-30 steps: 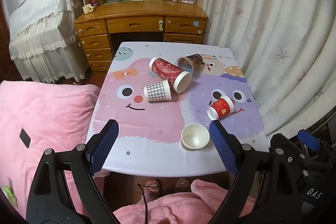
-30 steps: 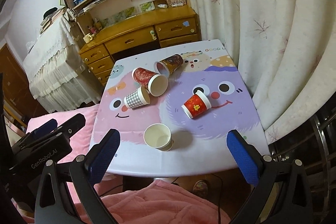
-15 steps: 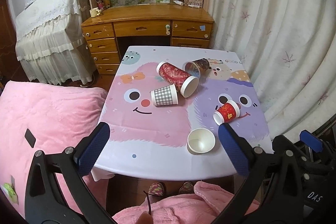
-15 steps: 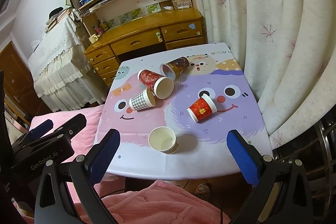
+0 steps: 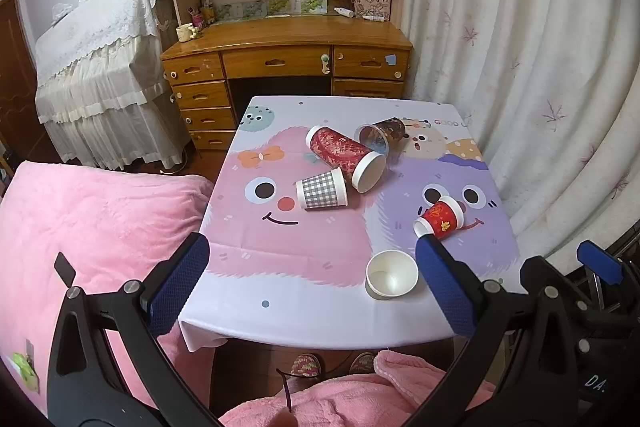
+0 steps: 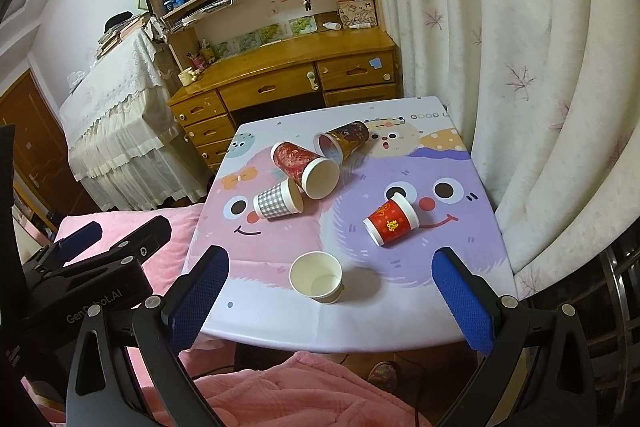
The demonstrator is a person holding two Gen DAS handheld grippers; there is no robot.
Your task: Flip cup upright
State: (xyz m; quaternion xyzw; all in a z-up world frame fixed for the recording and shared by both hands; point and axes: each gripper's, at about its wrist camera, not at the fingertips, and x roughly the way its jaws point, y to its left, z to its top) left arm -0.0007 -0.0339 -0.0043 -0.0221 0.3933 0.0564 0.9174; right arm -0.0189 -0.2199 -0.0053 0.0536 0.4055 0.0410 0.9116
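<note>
A white cup (image 5: 391, 274) (image 6: 317, 276) stands upright near the table's front edge. Four cups lie on their sides: a small red cup (image 5: 440, 218) (image 6: 392, 220) at right, a grey checked cup (image 5: 322, 190) (image 6: 278, 201), a tall red patterned cup (image 5: 346, 157) (image 6: 306, 167), and a dark brown cup (image 5: 380, 135) (image 6: 342, 143) at the back. My left gripper (image 5: 310, 281) and right gripper (image 6: 330, 285) are both open and empty, held above the table's front edge, apart from all cups.
The small table has a cartoon-face cloth (image 5: 312, 259) (image 6: 420, 295). A pink blanket (image 5: 92, 227) lies at left and below. A white curtain (image 5: 540, 87) hangs at right. A wooden desk (image 5: 288, 59) with shelves stands behind.
Both grippers have pulled back and up from the table; the cups look smaller and lower in view. No cup has moved.
</note>
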